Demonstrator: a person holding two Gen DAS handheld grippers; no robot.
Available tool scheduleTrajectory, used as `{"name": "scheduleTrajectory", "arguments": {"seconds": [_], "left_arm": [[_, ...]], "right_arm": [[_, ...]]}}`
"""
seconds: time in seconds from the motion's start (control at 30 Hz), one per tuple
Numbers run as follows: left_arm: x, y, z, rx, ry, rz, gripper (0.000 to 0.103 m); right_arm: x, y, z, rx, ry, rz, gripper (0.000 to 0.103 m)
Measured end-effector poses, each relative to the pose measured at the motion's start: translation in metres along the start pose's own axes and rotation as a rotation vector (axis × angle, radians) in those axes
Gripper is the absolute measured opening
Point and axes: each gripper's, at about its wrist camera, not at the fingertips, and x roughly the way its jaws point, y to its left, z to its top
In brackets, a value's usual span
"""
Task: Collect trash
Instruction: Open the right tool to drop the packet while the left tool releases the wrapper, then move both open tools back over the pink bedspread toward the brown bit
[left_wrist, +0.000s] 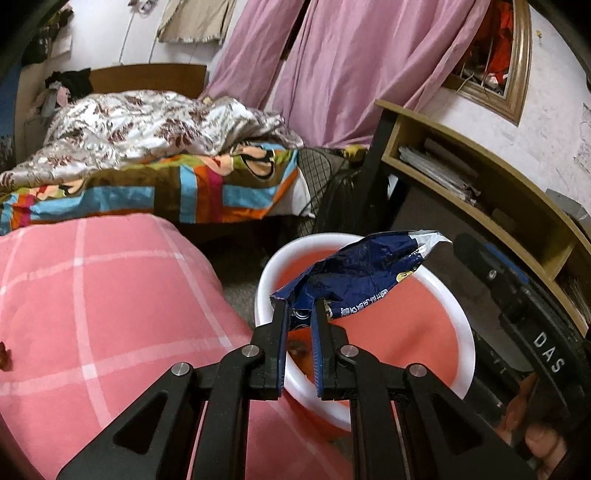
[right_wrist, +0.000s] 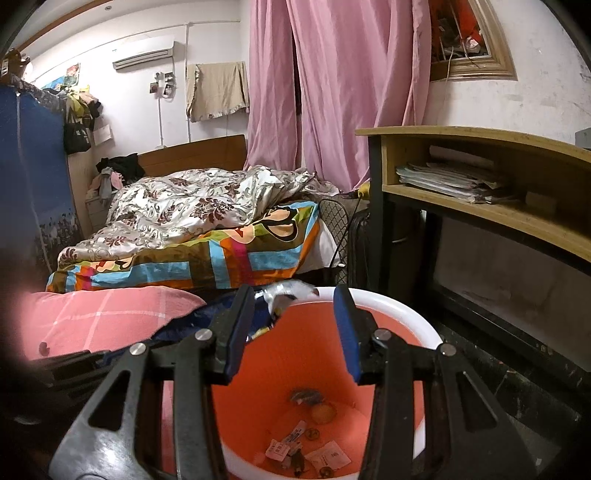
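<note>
1. The left claw (left_wrist: 300, 314) reaches forward and slightly down over the near rim of the bin (left_wrist: 466, 332), fingers nearly parallel and close together, clenched on the lower corner of a crumpled dark-blue snack wrapper (left_wrist: 354, 273).
2. The wrapper fans up and to the right from that grip; its silver torn end hangs out over the far-right part of the bin's white rim, so the wrapper sits above the bin's opening, held in the air rather than lying inside.
3. The right claw (right_wrist: 295, 332) is released: its two blue-padded fingers (right_wrist: 347, 332) stand wide apart with nothing between them, pointing down into the orange interior of the bin (right_wrist: 369, 295).
4. From the right wrist view the wrapper (right_wrist: 284, 290) peeks out behind the left finger of that open claw, at the bin's far-left rim, silver edge up.
5. Down at the bottom of the bin lie small scraps (right_wrist: 306, 443): paper slips, a few round pieces and a crumpled bit.
6. A pink checked blanket (left_wrist: 92, 302) sits just left of the bin, touching or nearly touching its side; which, I cannot tell.
7. Behind are a bed with a floral quilt (right_wrist: 192, 210), pink curtains (right_wrist: 332, 92) and, on the right, a wooden worktop (right_wrist: 480, 140) with a shelf of stacked papers (right_wrist: 443, 181) beneath its top.
</note>
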Motion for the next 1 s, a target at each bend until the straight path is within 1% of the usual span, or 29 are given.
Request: {"name": "scheduleTrajectory", "arguments": {"seconds": [0.1,0.17,0.2,0.23,0.3,0.33,0.47,0.57,0.6,0.7,0.73,0.8,0.87,0.9,0.93,0.97,1.0], "left_arm": [[0.004,0.002,-0.001,-0.005,0.029,-0.011,0.01],[0.004,0.004,-0.002,-0.011,0.039,-0.017,0.013],[0.005,0.004,-0.002,-0.014,0.042,-0.019,0.018],[0.004,0.006,-0.002,-0.02,0.042,-0.022,0.027],[0.001,0.009,-0.001,-0.036,0.031,-0.026,0.039],[-0.001,0.011,0.0,-0.045,0.023,-0.029,0.04],[-0.011,0.015,0.006,-0.05,0.003,0.004,0.04],[-0.023,0.019,0.01,-0.057,-0.019,0.02,0.04],[-0.031,0.021,0.011,-0.059,-0.033,0.03,0.042],[-0.049,0.029,0.012,-0.075,-0.076,0.056,0.053],[-0.055,0.033,0.013,-0.081,-0.09,0.065,0.054],[-0.069,0.041,0.015,-0.099,-0.114,0.095,0.055],[-0.083,0.05,0.015,-0.11,-0.139,0.126,0.057],[-0.089,0.054,0.016,-0.114,-0.153,0.138,0.06],[-0.095,0.057,0.015,-0.115,-0.169,0.149,0.066],[-0.105,0.062,0.015,-0.118,-0.193,0.167,0.071],[-0.112,0.065,0.014,-0.121,-0.214,0.181,0.084]], "right_arm": [[0.001,0.0,0.0,0.002,0.002,-0.004,0.023],[0.0,0.0,0.0,0.005,0.002,-0.006,0.023],[0.001,0.0,0.001,0.006,0.003,-0.006,0.024],[0.001,0.0,0.001,0.006,0.003,-0.006,0.025],[0.001,0.0,0.002,0.011,0.001,-0.006,0.027],[0.001,0.0,0.002,0.014,0.0,-0.005,0.028],[0.0,0.003,0.004,0.022,-0.008,-0.003,0.031],[-0.002,0.008,0.005,0.03,-0.02,0.006,0.038],[-0.002,0.01,0.005,0.033,-0.025,0.008,0.043],[-0.005,0.017,0.008,0.04,-0.046,0.023,0.055],[-0.007,0.02,0.009,0.042,-0.056,0.028,0.06],[-0.01,0.027,0.011,0.049,-0.079,0.041,0.067],[-0.012,0.034,0.012,0.054,-0.101,0.052,0.071],[-0.013,0.037,0.013,0.056,-0.109,0.057,0.075],[-0.014,0.042,0.013,0.059,-0.121,0.066,0.082],[-0.016,0.045,0.013,0.062,-0.133,0.075,0.084],[-0.017,0.048,0.013,0.067,-0.145,0.085,0.085]]}}
